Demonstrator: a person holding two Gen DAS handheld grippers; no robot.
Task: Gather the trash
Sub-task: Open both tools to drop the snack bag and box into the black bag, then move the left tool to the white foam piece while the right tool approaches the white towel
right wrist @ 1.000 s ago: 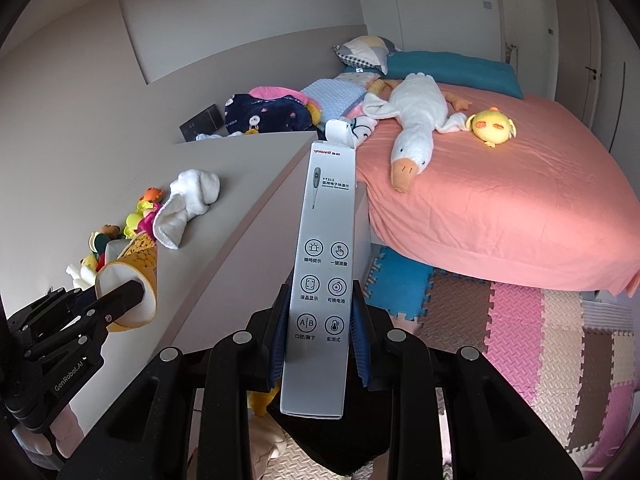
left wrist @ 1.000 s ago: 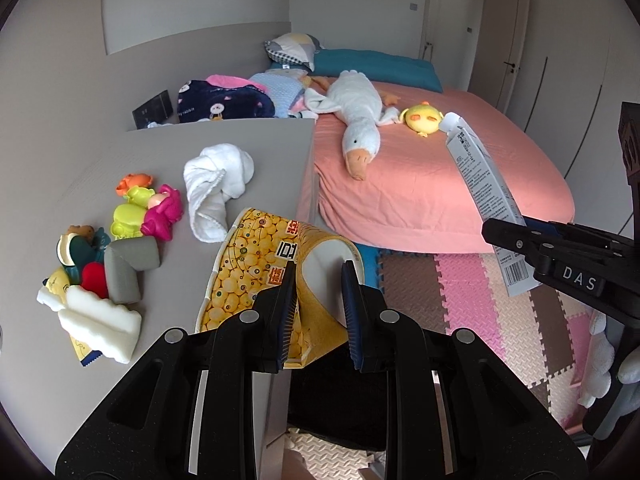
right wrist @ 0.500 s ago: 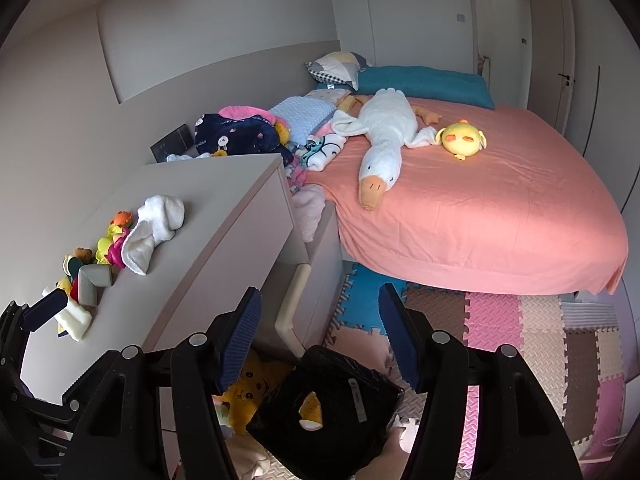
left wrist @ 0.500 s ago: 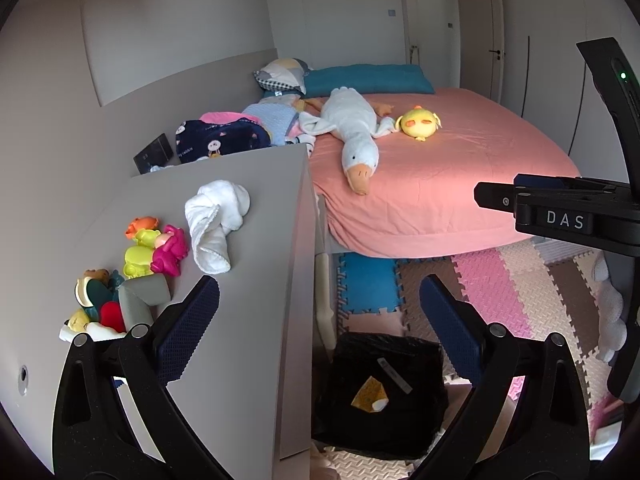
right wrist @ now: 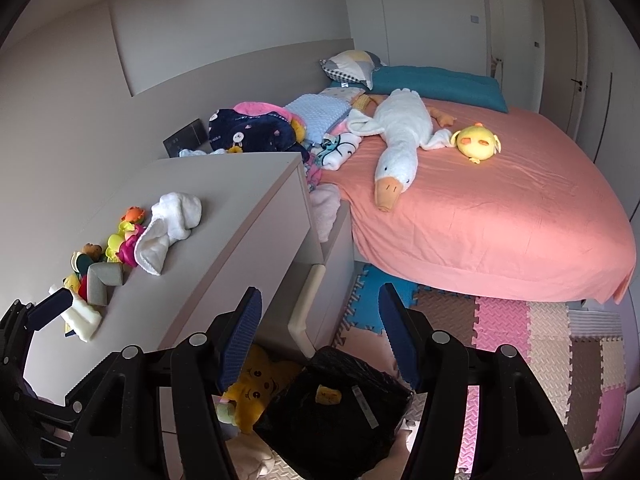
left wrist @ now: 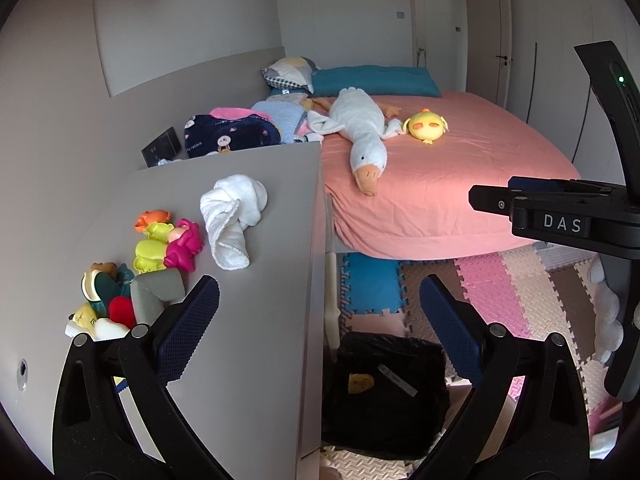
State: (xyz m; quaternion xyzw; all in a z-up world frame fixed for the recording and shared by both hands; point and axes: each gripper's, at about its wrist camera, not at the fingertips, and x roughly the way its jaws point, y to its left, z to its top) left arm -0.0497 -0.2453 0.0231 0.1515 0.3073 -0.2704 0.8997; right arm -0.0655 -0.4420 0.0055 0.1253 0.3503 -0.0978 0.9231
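A home bedroom is shown. A bed with a pink sheet fills the right of the frame, a plush goose lies on it, and foam play mats cover the floor below.

The yellow plush toy is half hidden behind the black trash bag; print on the white strip inside cannot be read.

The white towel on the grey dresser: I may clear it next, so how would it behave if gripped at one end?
The crumpled white terry towel looks soft and loosely rolled, so it would probably droop and unroll when lifted. Its fluffy texture suggests it is light and not slippery. Pushed, it would likely bunch up rather than slide across the grey dresser top.
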